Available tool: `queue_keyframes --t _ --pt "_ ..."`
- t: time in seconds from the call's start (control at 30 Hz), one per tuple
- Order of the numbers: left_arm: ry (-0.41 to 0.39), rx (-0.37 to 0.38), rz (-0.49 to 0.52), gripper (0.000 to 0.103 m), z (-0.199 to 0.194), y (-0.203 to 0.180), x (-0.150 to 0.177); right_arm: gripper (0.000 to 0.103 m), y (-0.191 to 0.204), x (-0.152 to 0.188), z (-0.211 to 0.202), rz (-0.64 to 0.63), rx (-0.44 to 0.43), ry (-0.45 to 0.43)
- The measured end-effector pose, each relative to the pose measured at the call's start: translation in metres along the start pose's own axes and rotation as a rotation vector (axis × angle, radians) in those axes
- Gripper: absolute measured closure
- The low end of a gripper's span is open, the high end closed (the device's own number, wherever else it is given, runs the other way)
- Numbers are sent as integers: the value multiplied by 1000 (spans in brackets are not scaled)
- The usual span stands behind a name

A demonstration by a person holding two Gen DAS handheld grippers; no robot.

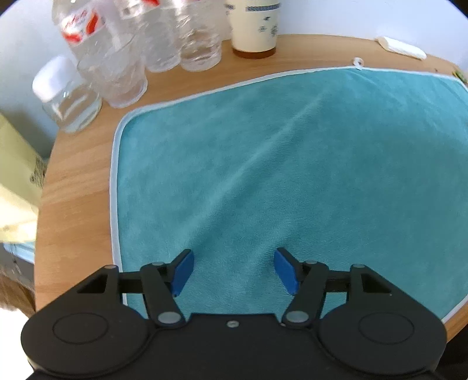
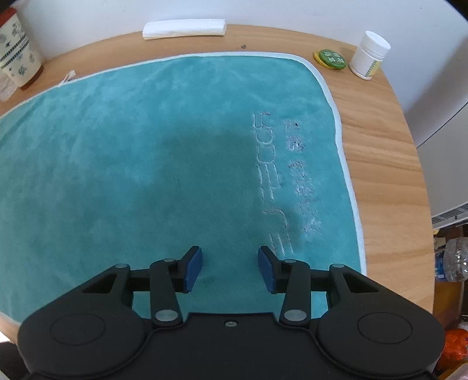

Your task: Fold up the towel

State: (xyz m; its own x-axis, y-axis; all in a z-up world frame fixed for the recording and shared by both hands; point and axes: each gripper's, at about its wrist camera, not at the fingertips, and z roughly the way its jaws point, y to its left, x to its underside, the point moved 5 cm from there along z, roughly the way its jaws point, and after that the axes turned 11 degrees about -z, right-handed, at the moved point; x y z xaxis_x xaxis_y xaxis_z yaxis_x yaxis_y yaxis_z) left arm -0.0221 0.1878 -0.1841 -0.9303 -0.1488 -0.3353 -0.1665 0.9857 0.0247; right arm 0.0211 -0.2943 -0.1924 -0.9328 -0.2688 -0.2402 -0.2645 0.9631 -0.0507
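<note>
A teal towel [image 1: 292,181] with pale edging is spread flat on a wooden table [image 1: 76,181], unfolded. The left gripper [image 1: 234,270] is held above the towel's near part, its blue pads set well apart with nothing between them. The right gripper [image 2: 230,268] is likewise held with its pads apart, empty, beside stitched lettering [image 2: 280,181] (unreadable). Clear plastic bottles [image 1: 117,58] and a paper cup [image 1: 254,26] are seen beyond the far edge; a white jar [image 2: 369,55] stands near the far right corner.

Teal towel [image 2: 146,152] with white trim on a tan wood-grain table [image 2: 380,163].
</note>
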Motion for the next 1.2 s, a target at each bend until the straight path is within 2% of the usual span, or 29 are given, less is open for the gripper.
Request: queue_keyframes --t 0.07,0.1,0.13,0.17,0.2,0.33,0.5,0.6,0.7,0.87,1.0,1.1,1.2 --pt "-1 -2 1 40 0 0 0 56 -5 9 -1 29 2 17" --pt "3 0 -2 43 -1 0 -1 56 -4 11 -3 24 7 23" --pt "14 7 -17 57 -1 1 -3 56 -4 13 -4 14 16 28" --pt "19 15 -39 62 -2 3 -7 56 -4 13 -4 4 19 33" --pt "10 16 -62 63 -4 5 -14 56 -3 13 -4 -13 26 44" --pt "-121 -14 -89 60 -9 6 -55 60 -1 12 -15 -5 3 12" --pt "-182 -15 -124 60 -2 6 -97 60 -1 18 -14 50 -62 1" --pt "-173 -24 -128 59 12 10 -115 60 2 16 -11 8 -27 4" --pt "-147 -53 -159 59 27 18 -126 60 -1 13 -8 17 -24 -2" --pt "-114 -59 -174 56 44 24 -131 58 -7 27 -7 37 -17 -18" --pt "-118 -48 -182 55 49 25 -134 58 -9 29 -8 32 -14 -28" --pt "-122 -69 -148 43 50 25 -136 56 -12 29 -8 31 -12 -13" --pt "-130 -80 -162 43 52 30 -139 51 -16 33 -8 35 -12 10"
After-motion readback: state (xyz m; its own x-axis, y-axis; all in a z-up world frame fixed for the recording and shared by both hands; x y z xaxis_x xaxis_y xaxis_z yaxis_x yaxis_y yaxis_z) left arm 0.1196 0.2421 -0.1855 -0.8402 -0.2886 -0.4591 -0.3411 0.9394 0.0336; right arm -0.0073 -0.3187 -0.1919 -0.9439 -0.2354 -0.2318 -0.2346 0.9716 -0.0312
